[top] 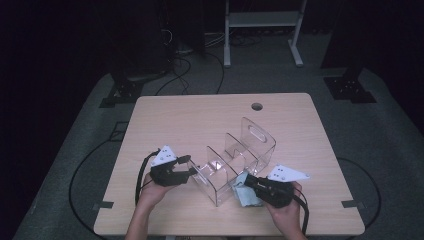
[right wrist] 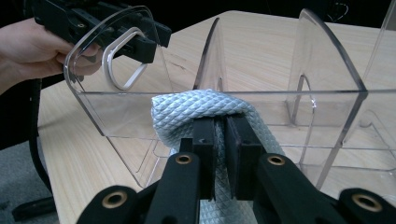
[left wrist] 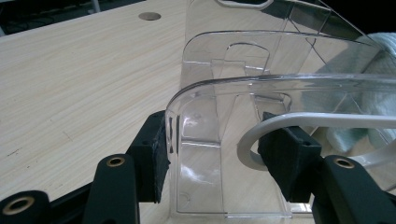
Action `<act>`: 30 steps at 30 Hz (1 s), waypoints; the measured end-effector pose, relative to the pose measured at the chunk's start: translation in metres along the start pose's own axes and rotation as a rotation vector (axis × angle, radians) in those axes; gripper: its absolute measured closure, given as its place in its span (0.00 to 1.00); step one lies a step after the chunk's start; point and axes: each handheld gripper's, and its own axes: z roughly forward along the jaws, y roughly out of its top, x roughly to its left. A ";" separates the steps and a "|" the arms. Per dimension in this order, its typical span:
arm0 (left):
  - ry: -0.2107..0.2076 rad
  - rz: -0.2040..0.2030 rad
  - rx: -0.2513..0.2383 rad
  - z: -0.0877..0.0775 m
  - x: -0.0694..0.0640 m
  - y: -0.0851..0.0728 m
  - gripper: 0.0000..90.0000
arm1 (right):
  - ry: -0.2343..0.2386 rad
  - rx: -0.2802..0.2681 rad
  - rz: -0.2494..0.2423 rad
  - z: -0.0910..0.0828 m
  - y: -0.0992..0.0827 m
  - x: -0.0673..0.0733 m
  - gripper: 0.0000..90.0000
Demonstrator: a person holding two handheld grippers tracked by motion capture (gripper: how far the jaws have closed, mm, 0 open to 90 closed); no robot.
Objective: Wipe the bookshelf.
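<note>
A clear acrylic organizer (top: 235,157) with several upright dividers stands in the middle of the wooden table (top: 165,120). My left gripper (top: 191,170) is shut on its near end wall (left wrist: 205,140); one pad sits outside the wall and the other pad (left wrist: 287,156) by the handle cutout. My right gripper (top: 248,183) is shut on a folded light blue cloth (top: 245,196). In the right gripper view the cloth (right wrist: 201,109) bulges over the jaws and presses against the organizer's long side wall (right wrist: 280,112), with the right gripper (right wrist: 220,144) just behind it.
A round cable hole (top: 257,106) lies near the table's far edge. Beyond the table, cables (top: 180,75) trail over the grey floor, and a white frame (top: 262,30) stands at the back. Bare wood lies left of the organizer (left wrist: 70,84).
</note>
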 end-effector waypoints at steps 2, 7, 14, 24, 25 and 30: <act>0.000 -0.001 0.000 0.000 0.000 0.000 0.50 | 0.019 0.010 -0.013 0.003 -0.001 0.006 0.92; 0.000 0.000 0.001 0.000 0.000 0.000 0.50 | 0.025 0.022 -0.041 0.006 0.000 0.009 0.92; 0.000 -0.001 0.000 0.000 0.000 0.000 0.50 | 0.018 0.024 0.003 0.006 -0.004 0.002 0.92; 0.001 0.001 0.001 0.000 0.000 0.000 0.50 | 0.004 0.021 0.020 0.005 -0.004 -0.003 0.92; 0.000 0.001 0.001 0.000 0.000 0.000 0.50 | 0.012 0.024 0.010 0.006 -0.005 0.000 0.92; -0.001 -0.001 0.001 0.000 0.000 0.000 0.50 | 0.010 0.031 -0.006 0.006 -0.003 -0.001 0.92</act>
